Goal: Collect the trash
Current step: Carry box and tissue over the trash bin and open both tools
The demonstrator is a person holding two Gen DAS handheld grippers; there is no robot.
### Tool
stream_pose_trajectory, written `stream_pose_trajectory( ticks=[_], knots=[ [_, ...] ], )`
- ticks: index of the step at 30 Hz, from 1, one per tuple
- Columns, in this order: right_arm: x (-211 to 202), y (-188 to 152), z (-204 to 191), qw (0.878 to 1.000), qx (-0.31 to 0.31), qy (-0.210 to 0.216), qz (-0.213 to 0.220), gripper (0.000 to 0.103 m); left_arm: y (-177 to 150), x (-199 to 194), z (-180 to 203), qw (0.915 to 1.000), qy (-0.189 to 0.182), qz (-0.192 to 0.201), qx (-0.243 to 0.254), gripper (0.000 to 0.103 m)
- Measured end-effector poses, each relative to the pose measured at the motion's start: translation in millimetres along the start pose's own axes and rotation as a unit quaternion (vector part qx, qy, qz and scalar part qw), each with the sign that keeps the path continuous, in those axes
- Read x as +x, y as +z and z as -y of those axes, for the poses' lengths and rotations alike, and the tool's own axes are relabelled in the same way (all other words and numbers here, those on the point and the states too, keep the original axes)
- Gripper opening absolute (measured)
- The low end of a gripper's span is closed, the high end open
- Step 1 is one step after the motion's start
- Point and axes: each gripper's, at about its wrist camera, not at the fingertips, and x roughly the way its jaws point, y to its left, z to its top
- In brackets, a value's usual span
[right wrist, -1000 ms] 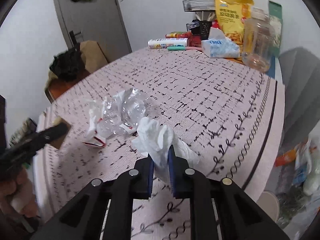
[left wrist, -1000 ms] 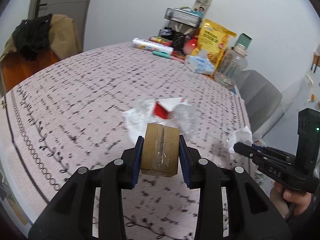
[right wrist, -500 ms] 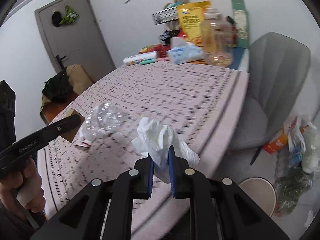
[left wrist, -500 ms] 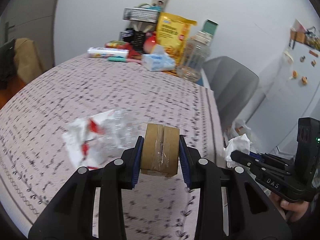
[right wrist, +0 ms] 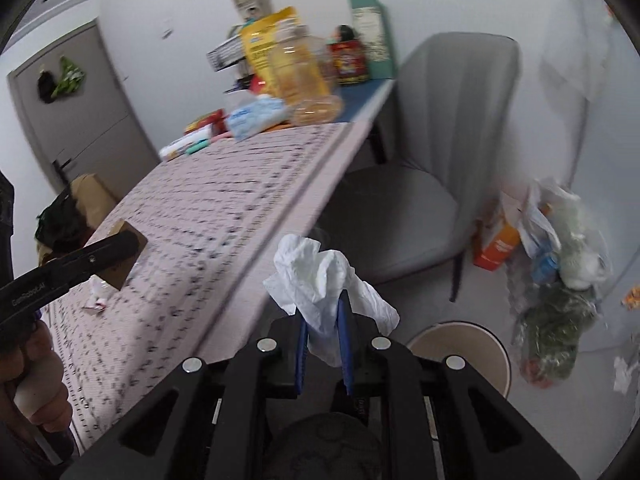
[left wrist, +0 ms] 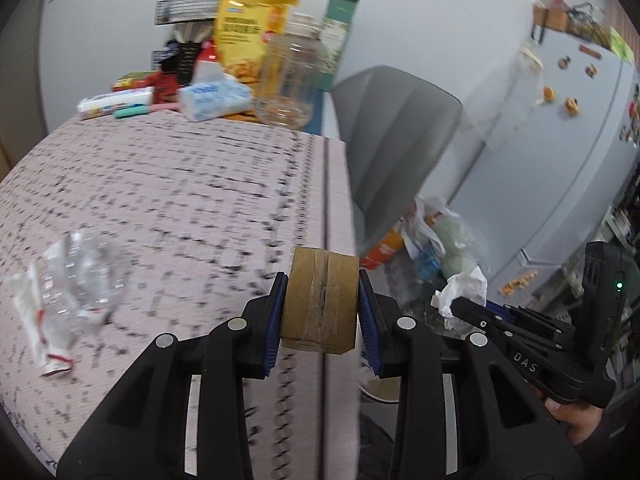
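while both loaded: box point(left wrist: 322, 300), tissue point(right wrist: 328, 280), seemingly.

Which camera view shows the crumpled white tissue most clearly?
The right wrist view: the crumpled white tissue is large and central, clamped in the right claw. The left wrist view shows it small, at the side.

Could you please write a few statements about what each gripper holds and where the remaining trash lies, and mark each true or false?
1. The left gripper is shut on a cardboard piece. True.
2. The right gripper is open and empty. False: it pinches a white tissue.
3. A crumpled plastic wrapper lies on the tablecloth. True.
4. The grey chair carries a bag. False: its seat is bare.
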Motion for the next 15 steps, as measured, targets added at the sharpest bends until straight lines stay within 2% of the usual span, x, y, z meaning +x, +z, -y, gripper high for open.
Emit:
stream_pose_trajectory(
  ticks=[15],
  knots=[
    [25.8,-34.5,103.1,0.995,0.082,-0.051,-0.025,0.016,-3.8,77.1,82.9,0.996,-0.045,-0.065,0.041,0.034]
  ],
)
